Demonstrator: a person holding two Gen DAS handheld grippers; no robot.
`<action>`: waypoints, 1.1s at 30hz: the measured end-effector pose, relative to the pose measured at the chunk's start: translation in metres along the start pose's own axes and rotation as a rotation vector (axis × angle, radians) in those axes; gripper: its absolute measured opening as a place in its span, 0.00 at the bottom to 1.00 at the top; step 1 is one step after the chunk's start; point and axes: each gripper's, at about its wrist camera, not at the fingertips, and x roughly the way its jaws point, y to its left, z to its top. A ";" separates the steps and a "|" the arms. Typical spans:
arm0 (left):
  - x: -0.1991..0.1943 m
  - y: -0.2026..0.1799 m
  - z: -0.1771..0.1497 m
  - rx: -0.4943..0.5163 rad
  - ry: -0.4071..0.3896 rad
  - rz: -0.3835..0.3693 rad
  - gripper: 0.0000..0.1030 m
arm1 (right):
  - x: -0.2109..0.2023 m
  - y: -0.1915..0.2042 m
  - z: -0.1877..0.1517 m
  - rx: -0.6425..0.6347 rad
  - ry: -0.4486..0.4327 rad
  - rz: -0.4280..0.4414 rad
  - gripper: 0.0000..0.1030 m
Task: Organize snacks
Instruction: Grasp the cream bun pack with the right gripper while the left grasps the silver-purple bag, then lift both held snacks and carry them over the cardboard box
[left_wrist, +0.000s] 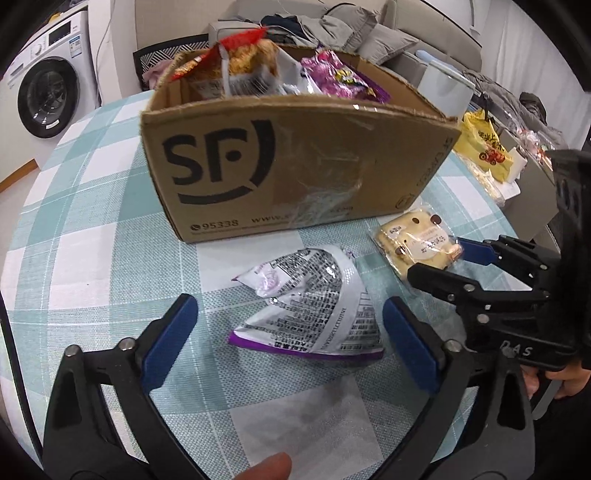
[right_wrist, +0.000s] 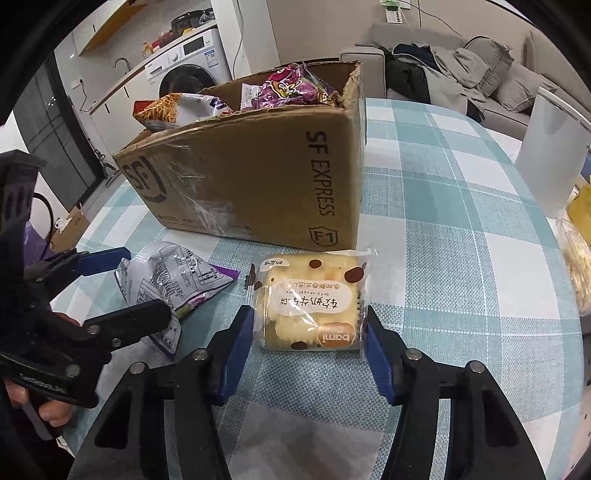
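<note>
A brown SF cardboard box holding several snack bags stands on the checked tablecloth; it also shows in the right wrist view. A silver and purple snack bag lies in front of it, between the open fingers of my left gripper. A wrapped yellow cake lies to its right, with my right gripper open around its near end, pads close to the wrapper. The cake and right gripper show in the left wrist view, the bag and left gripper in the right.
A white cylindrical container stands at the table's right. A yellow bag and other packets lie by the right edge. A washing machine is beyond the table's left, a sofa with clothes behind.
</note>
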 end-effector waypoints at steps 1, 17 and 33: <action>0.003 -0.001 0.000 0.006 0.012 -0.003 0.85 | -0.002 0.001 -0.002 0.000 -0.001 0.003 0.55; -0.013 -0.022 -0.003 0.041 -0.052 -0.114 0.44 | -0.030 -0.003 -0.007 0.029 -0.076 0.063 0.55; -0.101 -0.006 0.003 0.030 -0.220 -0.118 0.44 | -0.083 0.012 -0.004 0.011 -0.206 0.106 0.55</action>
